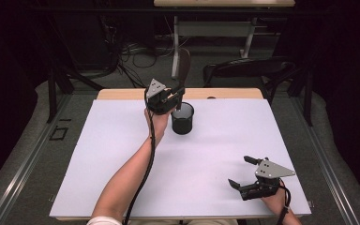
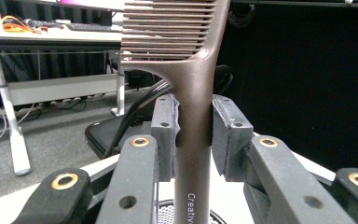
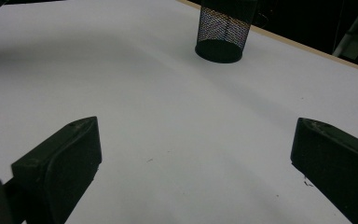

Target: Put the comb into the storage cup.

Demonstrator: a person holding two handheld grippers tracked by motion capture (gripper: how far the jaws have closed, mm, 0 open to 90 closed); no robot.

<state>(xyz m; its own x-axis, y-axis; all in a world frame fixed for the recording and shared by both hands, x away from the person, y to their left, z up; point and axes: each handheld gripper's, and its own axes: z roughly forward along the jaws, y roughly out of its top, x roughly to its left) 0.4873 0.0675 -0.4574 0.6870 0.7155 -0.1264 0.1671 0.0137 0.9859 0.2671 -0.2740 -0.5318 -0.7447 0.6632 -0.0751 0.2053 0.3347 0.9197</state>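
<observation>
Room: dark, with cables on the floor beyond a white tabletop (image 1: pixel 122 154).
My left gripper (image 2: pixel 193 135): my jaws clamp the handle of a brown comb (image 2: pixel 191 70), teeth up, held upright over the cup.
Cup (image 1: pixel 183 118): black mesh, standing near the tabletop's far edge.
My right gripper (image 3: pixel 193 154): my jaws spread wide, nothing between them, low over the near right part.

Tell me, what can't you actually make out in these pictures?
- Comb: left gripper view's top edge cuts off its teeth; the bottom edge cuts off its handle and lettering.
- Mesh cup: high view, the inside is too dark to see; right gripper view's top edge crops its rim.
- Left gripper: high view, the fingers are too small.
</observation>
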